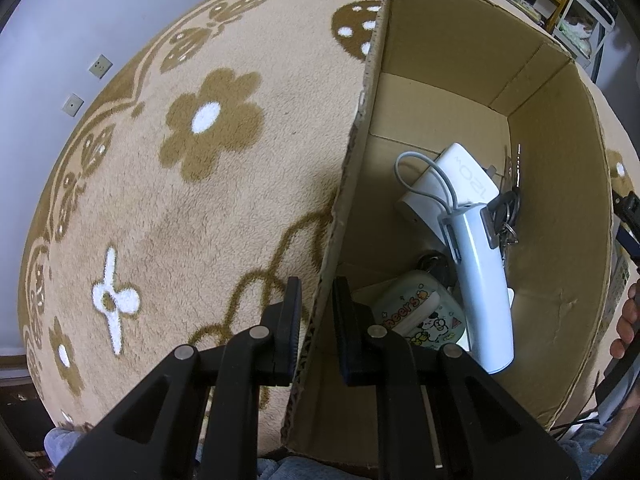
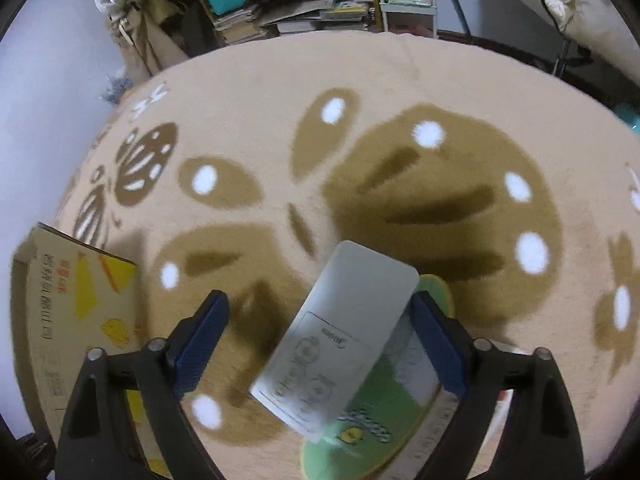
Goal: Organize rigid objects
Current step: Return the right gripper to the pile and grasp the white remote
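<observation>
In the left wrist view my left gripper is shut on the near wall of an open cardboard box, one finger outside and one inside. In the box lie a white charger with a grey cable, a long pale-blue device, a bunch of keys and a green cartoon case. In the right wrist view my right gripper stands open and wide. A white remote control lies tilted between its blue pads, close to the right finger and apart from the left one. The remote rests on a green printed item.
Everything sits on a beige rug with brown flower patterns. The printed box side shows at the left of the right wrist view. Cluttered shelves with books stand beyond the rug. A person's hand shows past the box's right wall.
</observation>
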Action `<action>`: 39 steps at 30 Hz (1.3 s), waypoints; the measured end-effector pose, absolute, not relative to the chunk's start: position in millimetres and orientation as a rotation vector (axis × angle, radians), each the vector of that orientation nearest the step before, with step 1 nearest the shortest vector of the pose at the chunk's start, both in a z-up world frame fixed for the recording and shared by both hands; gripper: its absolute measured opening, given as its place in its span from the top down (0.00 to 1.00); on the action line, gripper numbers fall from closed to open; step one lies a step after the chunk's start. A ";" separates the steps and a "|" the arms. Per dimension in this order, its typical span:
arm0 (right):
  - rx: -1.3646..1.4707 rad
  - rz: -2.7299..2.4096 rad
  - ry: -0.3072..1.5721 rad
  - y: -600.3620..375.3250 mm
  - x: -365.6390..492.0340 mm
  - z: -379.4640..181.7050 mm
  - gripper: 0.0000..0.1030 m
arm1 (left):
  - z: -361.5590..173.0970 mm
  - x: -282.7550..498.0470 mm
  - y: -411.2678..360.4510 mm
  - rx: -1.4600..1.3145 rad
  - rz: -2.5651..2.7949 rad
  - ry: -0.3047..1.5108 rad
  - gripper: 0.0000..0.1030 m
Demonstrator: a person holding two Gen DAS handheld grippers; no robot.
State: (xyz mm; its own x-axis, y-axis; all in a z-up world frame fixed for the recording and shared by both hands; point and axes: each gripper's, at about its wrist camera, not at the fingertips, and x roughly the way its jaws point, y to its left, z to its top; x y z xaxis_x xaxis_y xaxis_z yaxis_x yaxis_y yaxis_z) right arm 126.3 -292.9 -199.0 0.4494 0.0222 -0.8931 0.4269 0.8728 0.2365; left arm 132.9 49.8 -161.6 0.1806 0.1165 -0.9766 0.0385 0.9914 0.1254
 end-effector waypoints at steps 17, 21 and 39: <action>0.497 -0.111 1.086 -260.7 136.9 -205.7 0.28 | -162.8 132.7 49.5 0.140 0.058 1.390 0.86; 0.430 -0.120 1.115 -245.6 140.9 -211.1 0.27 | -163.0 132.6 49.4 0.143 0.059 1.391 0.86; 0.241 -0.142 1.065 -216.5 139.8 -174.9 0.49 | -162.8 132.1 50.1 0.143 0.058 1.391 0.86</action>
